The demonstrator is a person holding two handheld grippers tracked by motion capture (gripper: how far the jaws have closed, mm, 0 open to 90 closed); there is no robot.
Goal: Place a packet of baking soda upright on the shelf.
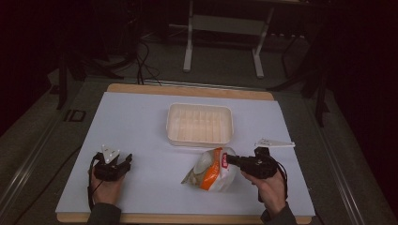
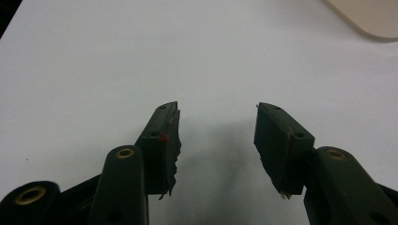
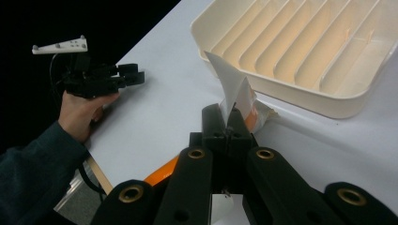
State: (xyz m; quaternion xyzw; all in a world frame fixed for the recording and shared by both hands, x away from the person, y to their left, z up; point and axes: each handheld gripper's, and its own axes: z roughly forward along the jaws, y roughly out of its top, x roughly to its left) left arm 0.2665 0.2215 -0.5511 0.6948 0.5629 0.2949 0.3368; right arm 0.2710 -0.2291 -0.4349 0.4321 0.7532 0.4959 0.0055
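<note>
1. My right gripper (image 1: 231, 160) is clamped on the clear plastic bag with orange and white print (image 1: 210, 170); in the right gripper view (image 3: 226, 123) its jaws are pressed together on a white fold of the bag's film (image 3: 233, 95), which stands up between the tips.
2. The bag lies on the pale blue-white table mat (image 1: 141, 126) just ahead of that gripper. In the high view its long axis runs from the pinched end at the gripper down toward the person's left, ending in a narrower tan corner. I cannot tell what it holds beyond pale, rounded contents.
3. Just beyond the pinched bag, past the jaw tips, sits the cream rectangular plastic tray with ribbed dividers (image 1: 168, 123). In the right gripper view (image 3: 281, 91) its near wall is just beside the bag, and the slots I can see between its ribs hold nothing.
4. My left gripper (image 1: 126, 161) is released: in the left gripper view (image 2: 217, 140) its jaws stand well apart over bare mat, with nothing between them.
5. That gripper rests in the person's left hand (image 1: 106, 187), well apart from the bag and tray. A corner of the tray (image 2: 366, 16) shows far ahead of it and to its right.
</note>
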